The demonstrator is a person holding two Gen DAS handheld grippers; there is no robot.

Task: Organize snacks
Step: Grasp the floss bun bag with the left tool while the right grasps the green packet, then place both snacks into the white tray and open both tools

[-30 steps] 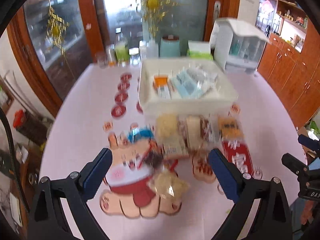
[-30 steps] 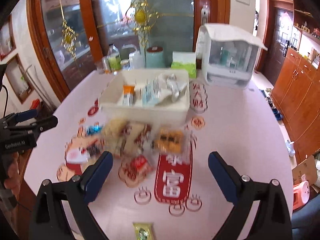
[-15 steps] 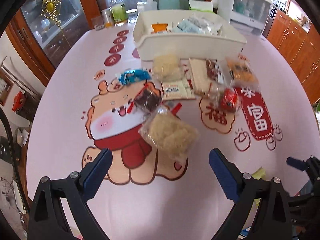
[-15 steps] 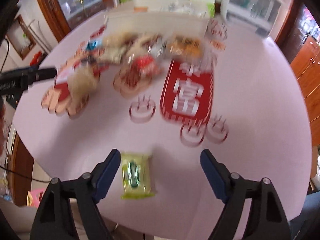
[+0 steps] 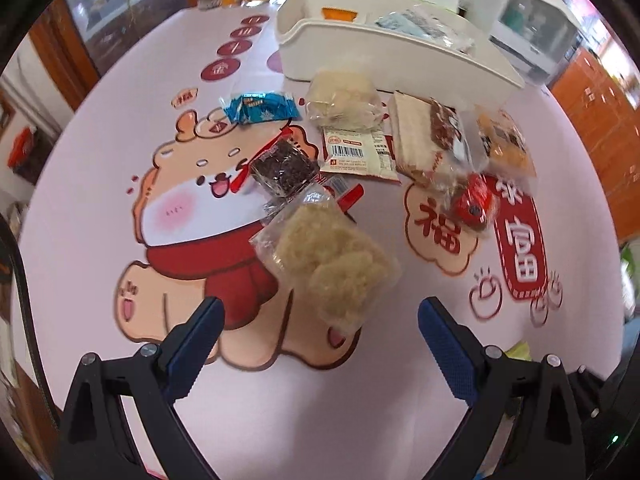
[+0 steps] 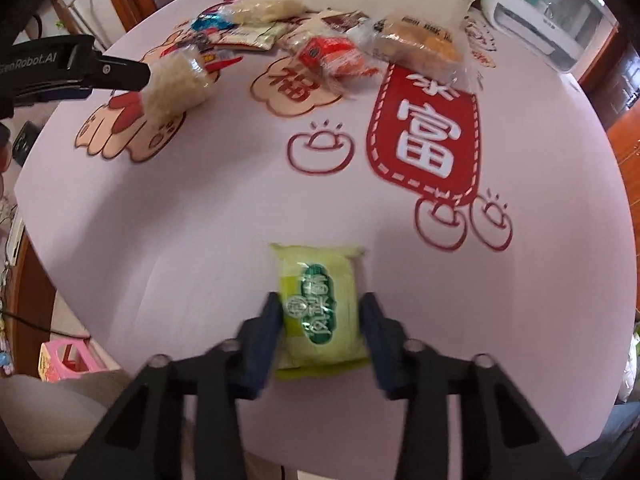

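Snacks were being gathered as the right gripper (image 6: 322, 320), half a second earlier spread wide above the green packet (image 6: 320, 310), was closed onto its sides near the table's (image 6: 200, 208) front edge, so a lift seemed imminent. The left gripper (image 5: 318, 322) was held spread over a pale noodle-like bag (image 5: 326, 258). Several packets were already lying in the white bin (image 5: 384, 56) at the far edge.

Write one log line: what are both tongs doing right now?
left tongs: open, over pale snack bag | right tongs: closing around green packet | white bin: behind pile
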